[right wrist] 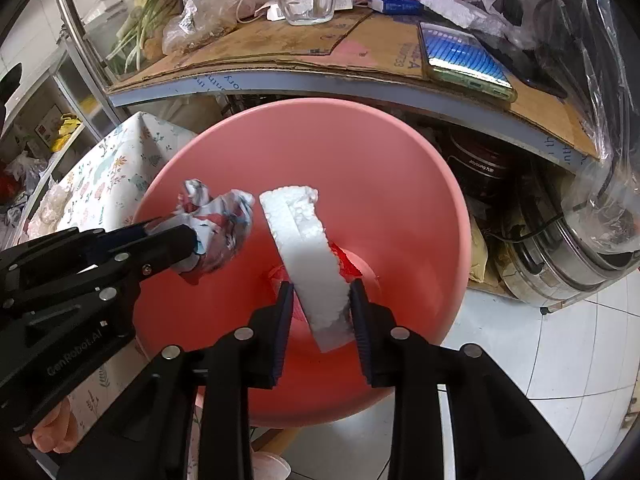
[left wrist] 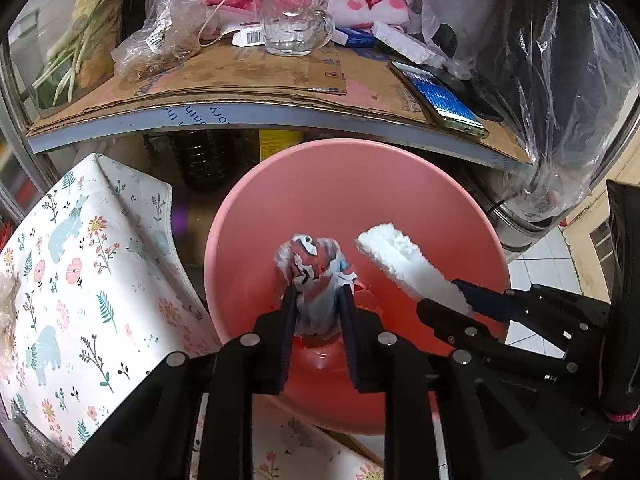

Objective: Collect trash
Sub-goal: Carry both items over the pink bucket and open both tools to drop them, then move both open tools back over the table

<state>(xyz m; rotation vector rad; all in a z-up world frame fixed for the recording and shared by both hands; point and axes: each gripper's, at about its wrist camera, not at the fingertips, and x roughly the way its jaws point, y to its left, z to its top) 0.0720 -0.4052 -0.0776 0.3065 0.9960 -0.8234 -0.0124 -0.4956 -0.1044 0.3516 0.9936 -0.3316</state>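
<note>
- Pink plastic basin (left wrist: 320, 184), one of it, sits below the edge of the shelf (left wrist: 248, 114) and serves as the landmark; both grippers hang over its open mouth.
- One left gripper (left wrist: 318, 300) reaches over the basin's middle. A single crumpled wrapper (left wrist: 316, 276) (white with red and blue print) sits between its two fingers; they look to press its sides, though how firmly I cannot tell.
- One right gripper (right wrist: 322, 304) is just to the right of the left one above the basin. One broken white foam strip (right wrist: 308, 256) stands tilted between its two fingers, the right finger touching the foam's ragged edge, the left with a thin gap beside it, so the hold looks loose at best.
- Down on the basin's floor lies one red scrap (right wrist: 348, 262), partly hidden behind the foam.
- Left of the basin stands one box (left wrist: 80, 280) covered in floral-print material.
- Behind and above the basin, flattened cardboard (left wrist: 256, 76) covers the shelf top. On it: one clear glass mug (left wrist: 294, 20), one phone (left wrist: 440, 98) with a lit blue screen, one further foam piece (left wrist: 404, 46), one small blue box (left wrist: 356, 38), one crumpled clear bag (left wrist: 168, 28), one bunch of green onions (left wrist: 76, 44).
- Right of the basin, one metal pot (right wrist: 568, 264) under clear plastic wrap.
- One black cooker (right wrist: 480, 168) sits under the shelf, behind the basin's right rim.
</note>
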